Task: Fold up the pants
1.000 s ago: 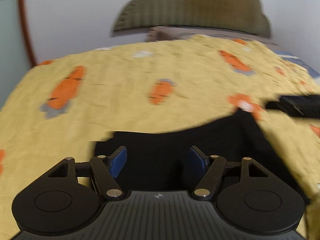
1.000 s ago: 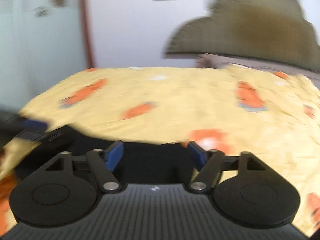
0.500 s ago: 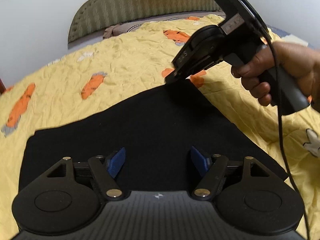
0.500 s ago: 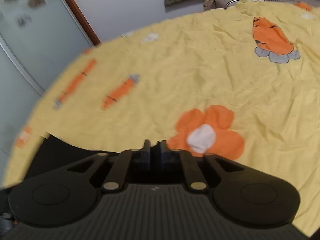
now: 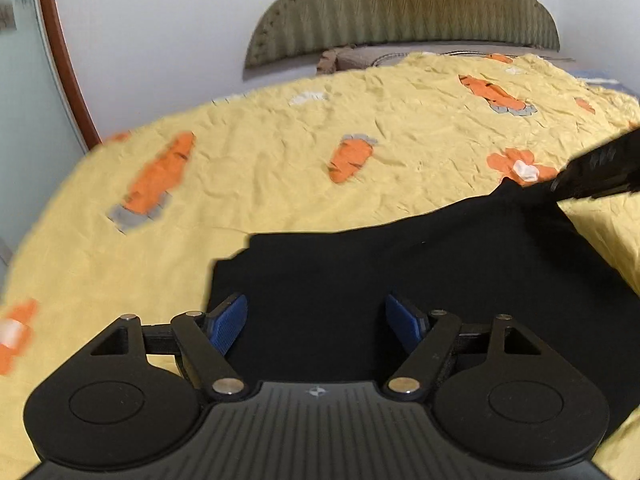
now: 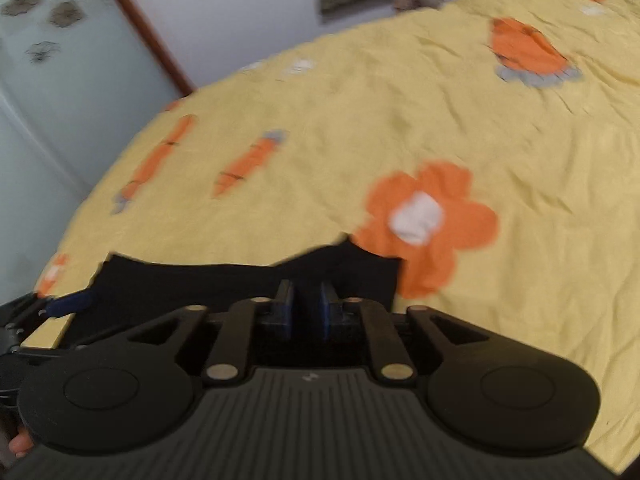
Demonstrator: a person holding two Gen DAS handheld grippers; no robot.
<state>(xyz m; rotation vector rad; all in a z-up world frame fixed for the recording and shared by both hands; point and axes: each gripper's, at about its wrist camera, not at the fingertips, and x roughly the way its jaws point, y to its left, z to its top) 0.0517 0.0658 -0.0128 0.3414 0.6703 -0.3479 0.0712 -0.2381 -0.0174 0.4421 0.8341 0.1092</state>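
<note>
A: Looking at the black cloth pants (image 5: 400, 280), they are lying flat on the bed's yellow quilt with orange carrots and flowers (image 5: 280, 160), the far edge running across both wrist views.

B: And the right tool (image 6: 306, 312) is pinching the far right corner, its blue pads drawn close together with a fold of black fabric between them, just beside the orange flower with a white centre (image 6: 428, 220).

A: The left tool (image 5: 316, 324) is opening, jaws standing wide over the near left part of the cloth, gripping nothing.

B: So the left one is needing its own corner. I'd be aiming it at the left far corner (image 5: 240, 256), sliding one pad under the edge so it is taking both layers.

A: Agreed, and matching the right tool's depth of bite, so both corners are lifting evenly.

B: Keeping the edge taut between them is probably mattering most; slack there is likely leaving a crooked fold.
</note>
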